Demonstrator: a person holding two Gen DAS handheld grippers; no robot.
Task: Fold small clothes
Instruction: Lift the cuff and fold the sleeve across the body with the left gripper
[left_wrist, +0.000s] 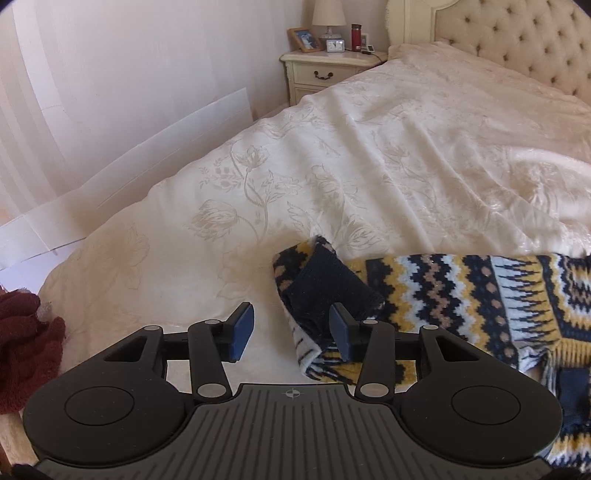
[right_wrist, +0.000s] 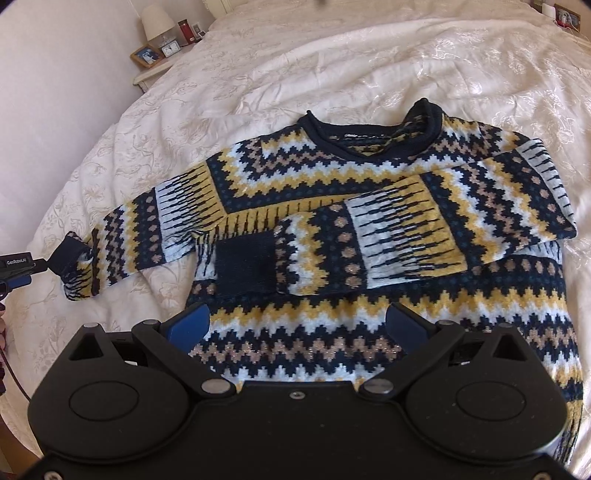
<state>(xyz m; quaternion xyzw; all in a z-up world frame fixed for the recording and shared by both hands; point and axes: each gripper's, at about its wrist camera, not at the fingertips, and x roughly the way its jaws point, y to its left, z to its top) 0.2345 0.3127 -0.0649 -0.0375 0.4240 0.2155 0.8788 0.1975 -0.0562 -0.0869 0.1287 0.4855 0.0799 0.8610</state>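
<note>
A navy, yellow and white zigzag knit sweater (right_wrist: 332, 325) lies face up on the cream bedspread (right_wrist: 258, 66). One sleeve (right_wrist: 388, 236) is folded across the chest, and its navy cuff (right_wrist: 245, 269) rests mid-body. The other sleeve (right_wrist: 147, 229) stretches out to the left. My left gripper (left_wrist: 291, 330) is open at that sleeve's navy cuff (left_wrist: 325, 291), and its right finger (left_wrist: 341, 332) overlaps the sleeve end. From the right wrist view the left gripper (right_wrist: 18, 273) touches the cuff (right_wrist: 70, 254). My right gripper (right_wrist: 297, 321) hovers open over the sweater's lower body, holding nothing.
A dark red fuzzy garment (left_wrist: 22, 350) lies at the bed's near left edge. A nightstand (left_wrist: 325, 74) with lamp, clock, red flask and photo frame stands by the tufted headboard (left_wrist: 517, 40). A white board (left_wrist: 147, 147) leans on the wall beside the bed.
</note>
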